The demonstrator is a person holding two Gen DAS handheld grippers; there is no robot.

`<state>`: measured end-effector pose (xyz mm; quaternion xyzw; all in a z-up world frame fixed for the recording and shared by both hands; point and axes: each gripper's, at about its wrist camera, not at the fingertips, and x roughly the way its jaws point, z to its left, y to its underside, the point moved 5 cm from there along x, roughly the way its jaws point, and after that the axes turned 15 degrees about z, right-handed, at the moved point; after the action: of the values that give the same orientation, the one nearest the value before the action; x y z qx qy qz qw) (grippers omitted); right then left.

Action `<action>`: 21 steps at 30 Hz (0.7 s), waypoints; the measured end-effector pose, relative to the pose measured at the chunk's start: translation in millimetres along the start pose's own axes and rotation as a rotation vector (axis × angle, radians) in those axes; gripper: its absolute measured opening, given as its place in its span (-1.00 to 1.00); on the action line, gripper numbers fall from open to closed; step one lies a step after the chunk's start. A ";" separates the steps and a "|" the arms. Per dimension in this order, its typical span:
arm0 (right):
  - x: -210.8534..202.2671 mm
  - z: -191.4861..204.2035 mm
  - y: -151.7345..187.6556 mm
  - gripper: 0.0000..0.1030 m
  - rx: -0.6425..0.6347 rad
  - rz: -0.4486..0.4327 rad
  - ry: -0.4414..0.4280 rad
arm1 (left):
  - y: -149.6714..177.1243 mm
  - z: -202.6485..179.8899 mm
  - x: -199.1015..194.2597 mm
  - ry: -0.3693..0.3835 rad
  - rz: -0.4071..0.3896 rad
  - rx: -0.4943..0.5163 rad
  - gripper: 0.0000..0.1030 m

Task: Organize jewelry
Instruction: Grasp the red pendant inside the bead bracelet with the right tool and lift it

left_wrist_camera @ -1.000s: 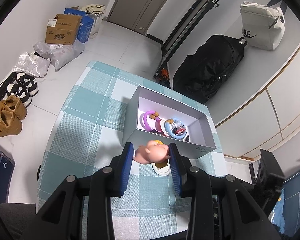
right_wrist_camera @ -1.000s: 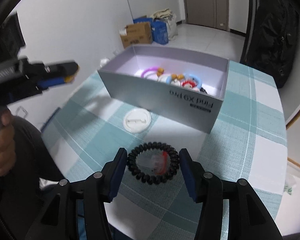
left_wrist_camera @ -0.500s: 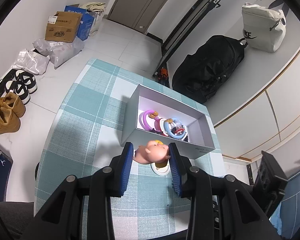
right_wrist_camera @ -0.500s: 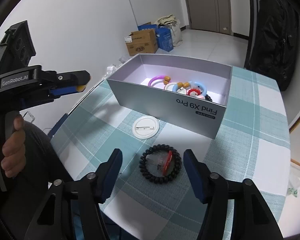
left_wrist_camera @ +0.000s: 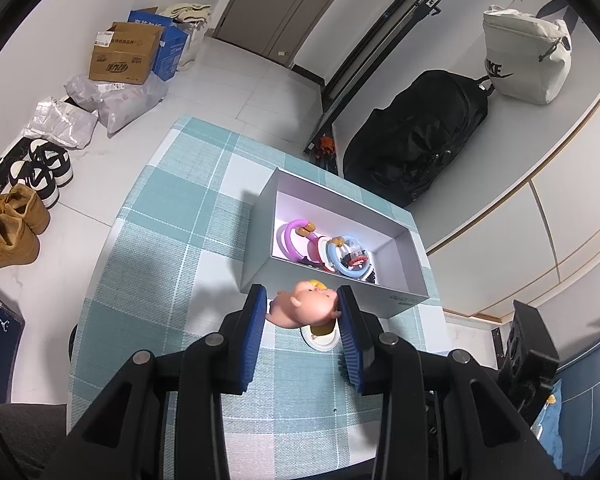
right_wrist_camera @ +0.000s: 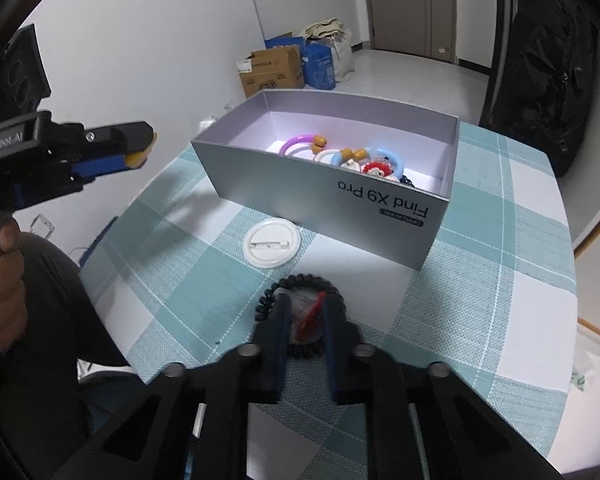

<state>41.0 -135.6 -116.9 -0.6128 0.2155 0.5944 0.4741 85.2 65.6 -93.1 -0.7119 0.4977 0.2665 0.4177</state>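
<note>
Black coil hair tie [right_wrist_camera: 300, 312], just one, lies on the checked counter [right_wrist_camera: 480, 312] before the grey box [right_wrist_camera: 328, 188], and my right gripper [right_wrist_camera: 303, 318] has just clenched its jaws across it. One white badge [right_wrist_camera: 272, 241] sits beside it. My left gripper [left_wrist_camera: 303, 307] grips one pink pig charm [left_wrist_camera: 305, 307] above the counter, short of the box.
</note>
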 end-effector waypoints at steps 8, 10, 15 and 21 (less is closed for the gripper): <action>-7.0 2.3 -5.7 -0.99 0.003 -0.026 -0.025 | -1.0 -5.2 4.5 -0.001 0.009 0.020 -0.42; -9.4 3.7 -6.1 -0.99 -0.002 -0.036 -0.042 | -1.8 -5.9 4.1 0.002 0.007 0.020 -0.42; -23.2 5.3 -9.3 -1.00 -0.008 -0.093 -0.073 | -3.6 -12.8 3.4 0.016 0.000 0.040 -0.42; -32.8 1.3 -15.0 -0.98 0.019 -0.130 -0.109 | -2.0 -22.0 4.6 0.020 -0.002 0.073 -0.42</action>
<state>46.2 -137.4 -81.2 -0.5878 0.1545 0.5927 0.5285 88.0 44.7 -84.9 -0.6992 0.5104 0.2407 0.4390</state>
